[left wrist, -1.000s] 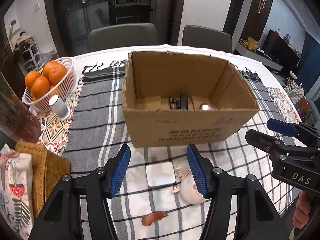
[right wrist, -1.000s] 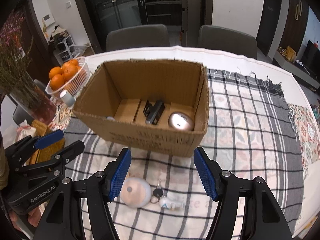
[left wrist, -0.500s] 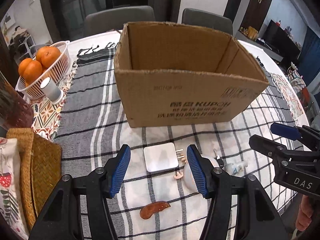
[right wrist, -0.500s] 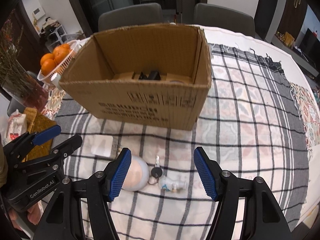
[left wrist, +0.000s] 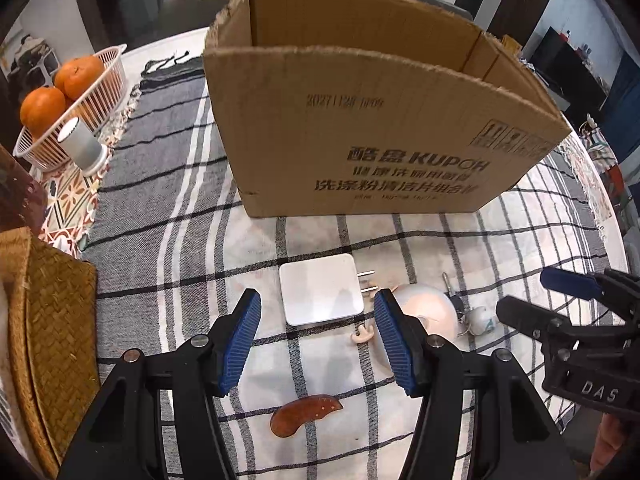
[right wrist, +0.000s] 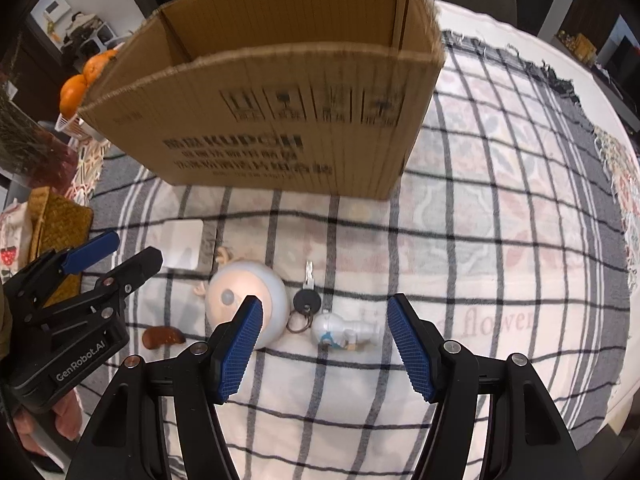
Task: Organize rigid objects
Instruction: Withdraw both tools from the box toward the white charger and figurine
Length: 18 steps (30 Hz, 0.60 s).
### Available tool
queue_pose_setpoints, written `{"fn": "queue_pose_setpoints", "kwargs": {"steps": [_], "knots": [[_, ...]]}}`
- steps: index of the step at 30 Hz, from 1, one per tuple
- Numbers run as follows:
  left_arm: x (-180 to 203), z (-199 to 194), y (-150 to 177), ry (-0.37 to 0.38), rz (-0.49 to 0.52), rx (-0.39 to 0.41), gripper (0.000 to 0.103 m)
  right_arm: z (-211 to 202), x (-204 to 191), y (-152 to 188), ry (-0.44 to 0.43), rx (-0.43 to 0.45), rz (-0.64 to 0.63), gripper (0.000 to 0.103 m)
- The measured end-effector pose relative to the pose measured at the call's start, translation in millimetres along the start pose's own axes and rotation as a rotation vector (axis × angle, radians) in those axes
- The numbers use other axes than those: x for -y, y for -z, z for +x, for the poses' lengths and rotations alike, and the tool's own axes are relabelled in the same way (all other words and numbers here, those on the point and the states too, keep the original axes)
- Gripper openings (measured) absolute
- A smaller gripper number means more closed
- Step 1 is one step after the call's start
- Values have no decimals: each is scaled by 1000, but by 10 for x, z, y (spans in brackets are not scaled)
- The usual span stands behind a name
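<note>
A tall open cardboard box [left wrist: 360, 140] stands on the checked cloth, and its near wall hides what is inside. In front of it lie a white square charger plug [left wrist: 320, 294], a round white dome light [right wrist: 248, 300], a black-headed key [right wrist: 308, 296] ringed to a small white figure [right wrist: 344, 332], and a brown curved piece [left wrist: 304, 414]. My left gripper [left wrist: 316, 320] is open just short of the charger and holds nothing. My right gripper [right wrist: 324, 320] is open above the key and figure, its left finger overlapping the dome light.
A white basket of oranges [left wrist: 68, 96] and a small white cylinder [left wrist: 82, 144] stand at the left. A woven mat [left wrist: 52, 320] lies at the near left edge. A vase of dried flowers [right wrist: 24, 140] stands left of the box. Bare cloth [right wrist: 500, 240] stretches to the right.
Both grippers have come down toward the table. The box interior has dropped out of sight behind its near wall, and the small objects look larger. Neither pair of jaws has changed its gap.
</note>
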<state>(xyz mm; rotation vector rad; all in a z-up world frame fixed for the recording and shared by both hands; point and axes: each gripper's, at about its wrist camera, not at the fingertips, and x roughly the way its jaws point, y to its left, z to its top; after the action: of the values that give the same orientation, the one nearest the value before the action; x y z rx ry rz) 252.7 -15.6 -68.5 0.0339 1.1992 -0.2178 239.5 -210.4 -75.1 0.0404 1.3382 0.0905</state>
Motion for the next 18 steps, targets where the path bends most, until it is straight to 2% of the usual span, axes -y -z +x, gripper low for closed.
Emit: {"fn": "queue_pose_setpoints", "kwargs": {"steps": [18], "knots": [[37, 330, -40, -7, 1, -72, 64, 311, 32, 62, 27, -111, 16, 66]]}}
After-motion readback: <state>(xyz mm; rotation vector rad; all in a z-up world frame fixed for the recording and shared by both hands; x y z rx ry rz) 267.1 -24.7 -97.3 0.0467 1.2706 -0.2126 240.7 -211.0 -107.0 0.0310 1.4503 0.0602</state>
